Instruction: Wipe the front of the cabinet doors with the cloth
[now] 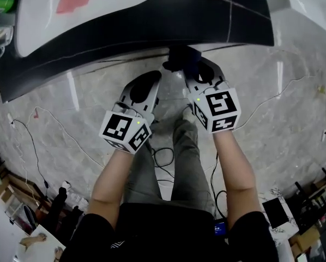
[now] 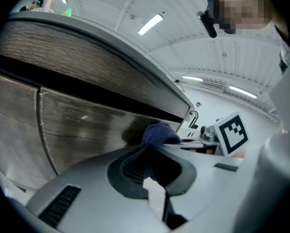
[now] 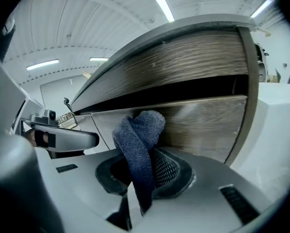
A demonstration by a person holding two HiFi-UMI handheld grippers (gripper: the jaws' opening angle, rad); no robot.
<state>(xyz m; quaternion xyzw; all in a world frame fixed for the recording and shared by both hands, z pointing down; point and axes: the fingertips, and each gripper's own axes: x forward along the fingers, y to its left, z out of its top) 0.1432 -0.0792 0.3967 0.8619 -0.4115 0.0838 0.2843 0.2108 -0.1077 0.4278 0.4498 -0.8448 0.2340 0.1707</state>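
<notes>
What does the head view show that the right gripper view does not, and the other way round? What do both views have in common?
Only the head view shows the person's forearms, the pale floor with its cables, and the top of the counter. Only the right gripper view shows the wood-grain cabinet door front, the ceiling lights, and the jaws shut on the cloth. Both show the blue cloth at the tip of the right gripper, with the left gripper beside it.

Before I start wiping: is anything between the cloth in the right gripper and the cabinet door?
Nothing visible. The cloth, clamped in the right gripper's jaws, is right before the cabinet door with no object between; the left gripper sits off to the side.
</notes>
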